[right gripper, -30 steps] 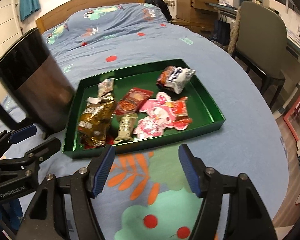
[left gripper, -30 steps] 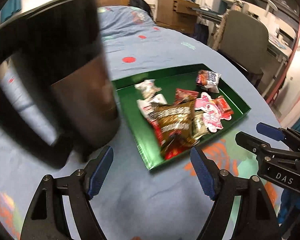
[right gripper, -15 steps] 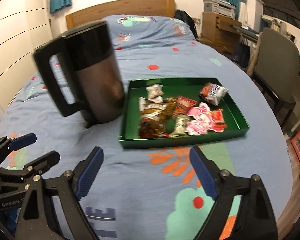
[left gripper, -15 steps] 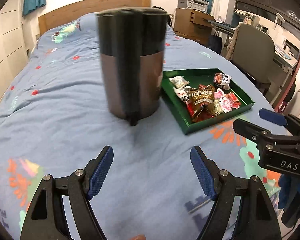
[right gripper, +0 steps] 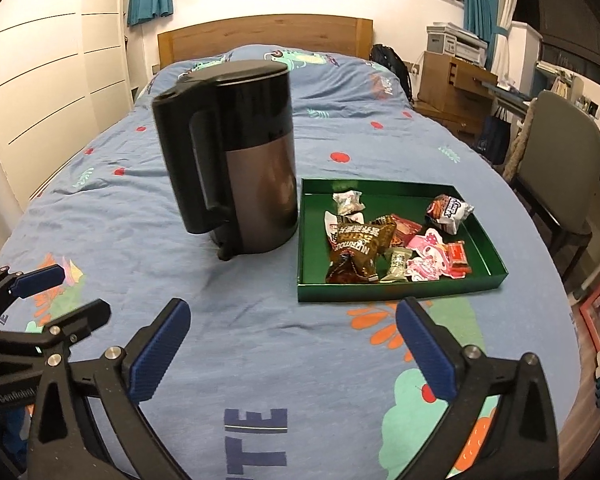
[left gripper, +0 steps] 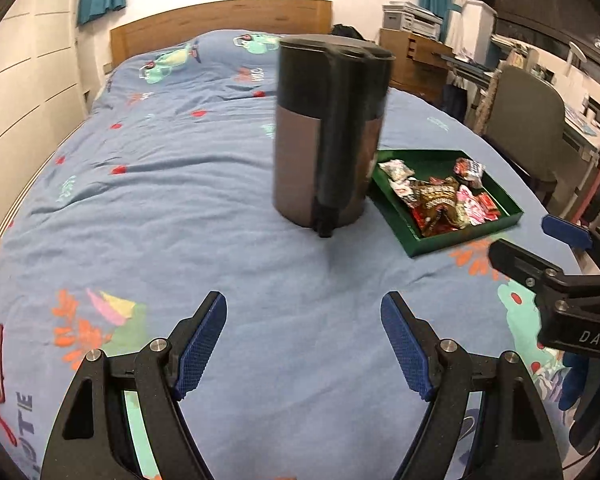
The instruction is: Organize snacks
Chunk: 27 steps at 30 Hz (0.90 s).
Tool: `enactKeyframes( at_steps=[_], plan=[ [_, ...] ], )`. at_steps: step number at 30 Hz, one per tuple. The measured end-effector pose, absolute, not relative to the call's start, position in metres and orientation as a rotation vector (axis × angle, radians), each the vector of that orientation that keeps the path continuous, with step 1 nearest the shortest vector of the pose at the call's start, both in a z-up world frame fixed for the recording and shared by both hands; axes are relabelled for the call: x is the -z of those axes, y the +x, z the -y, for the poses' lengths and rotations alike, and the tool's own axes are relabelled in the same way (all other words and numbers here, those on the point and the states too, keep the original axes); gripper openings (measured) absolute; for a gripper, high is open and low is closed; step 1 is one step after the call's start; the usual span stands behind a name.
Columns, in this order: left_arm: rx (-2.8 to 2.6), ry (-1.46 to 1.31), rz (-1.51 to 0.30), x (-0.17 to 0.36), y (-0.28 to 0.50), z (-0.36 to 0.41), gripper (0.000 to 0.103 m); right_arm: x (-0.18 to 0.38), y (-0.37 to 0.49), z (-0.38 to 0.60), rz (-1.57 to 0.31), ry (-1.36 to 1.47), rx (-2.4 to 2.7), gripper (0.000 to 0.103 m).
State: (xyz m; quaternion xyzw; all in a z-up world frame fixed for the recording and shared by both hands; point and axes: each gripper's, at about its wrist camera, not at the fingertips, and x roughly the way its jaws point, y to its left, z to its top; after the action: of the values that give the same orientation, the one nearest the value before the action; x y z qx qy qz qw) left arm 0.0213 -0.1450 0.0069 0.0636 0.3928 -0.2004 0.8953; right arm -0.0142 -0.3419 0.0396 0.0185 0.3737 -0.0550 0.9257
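Black kettle [right gripper: 236, 160] stands just left of the green tray [right gripper: 396, 290]; both grippers' fingers [right gripper: 158, 354] spread, empty.

On the bed I count one kettle [right gripper: 236, 160], one green tray [right gripper: 484, 256] and about eight snack packets [right gripper: 356, 248].

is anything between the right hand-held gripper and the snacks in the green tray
Nothing visible blocks it. The right hand-held gripper stands open over bare bedspread, with the green tray of snacks straight ahead. The black kettle stands just left of the tray, off that path.
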Motion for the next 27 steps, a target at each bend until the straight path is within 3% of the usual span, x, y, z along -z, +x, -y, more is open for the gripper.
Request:
enactKeyframes(
  at_steps=[13,27],
  plan=[
    [0.316,0.074,-0.795,-0.008,0.014,0.087,0.076,-0.040,-0.024,0.337,-0.767,0.022,0.150,0.103],
    [0.318,0.083,-0.831,0.007,0.015,0.092,0.078,-0.024,-0.027,0.354,-0.812,0.024,0.201,0.103]
  ],
)
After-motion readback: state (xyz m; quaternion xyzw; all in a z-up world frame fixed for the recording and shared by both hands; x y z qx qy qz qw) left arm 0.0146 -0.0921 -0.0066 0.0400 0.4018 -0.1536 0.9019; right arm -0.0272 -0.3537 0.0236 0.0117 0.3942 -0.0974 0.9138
